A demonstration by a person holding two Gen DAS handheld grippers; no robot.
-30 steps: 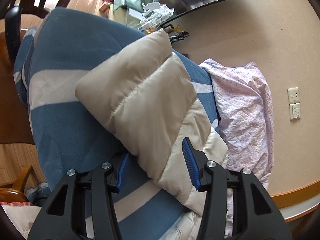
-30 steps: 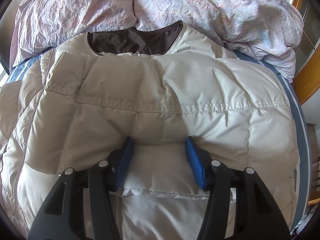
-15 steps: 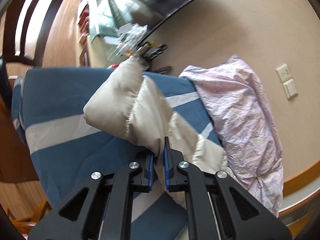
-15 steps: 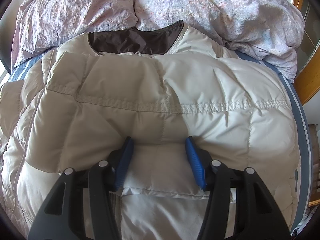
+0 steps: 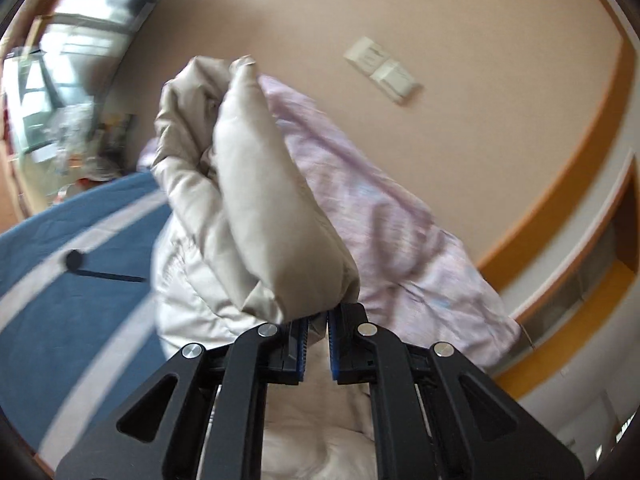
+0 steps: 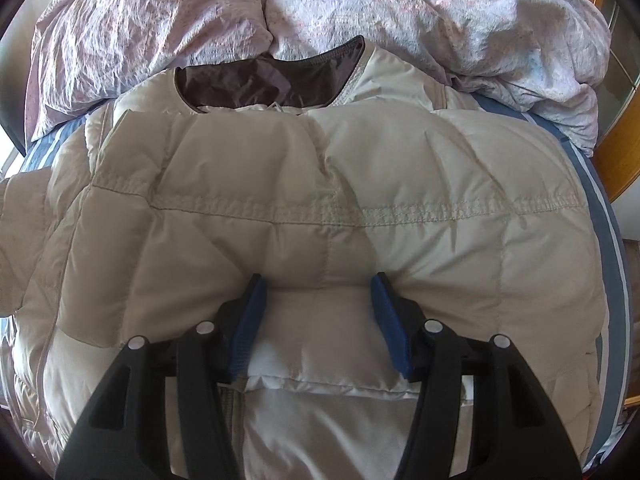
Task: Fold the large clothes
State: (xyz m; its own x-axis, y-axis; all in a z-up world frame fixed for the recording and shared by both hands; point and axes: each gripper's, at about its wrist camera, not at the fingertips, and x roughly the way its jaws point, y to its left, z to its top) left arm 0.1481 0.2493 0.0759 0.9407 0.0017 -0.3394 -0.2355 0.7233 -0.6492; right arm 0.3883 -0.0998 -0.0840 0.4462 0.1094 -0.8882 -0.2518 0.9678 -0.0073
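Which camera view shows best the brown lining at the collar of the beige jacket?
The right wrist view. There the brown lining lies open at the top of the beige jacket, sharp and unobstructed. The left wrist view, blurred, shows only a lifted sleeve clamped in the left gripper; no lining appears.

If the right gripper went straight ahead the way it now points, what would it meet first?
The beige down jacket: the right gripper stands open with the jacket's puffed folded panel bulging between its fingers, apparently already touching. Depth is hard to judge.

The puffer jacket [image 6: 320, 200] lies flat on the bed [image 6: 608, 240] with its collar [image 6: 272, 80] toward the crumpled duvet [image 6: 400, 12] behind it, one sleeve [image 5: 256, 200] raised above the bed.
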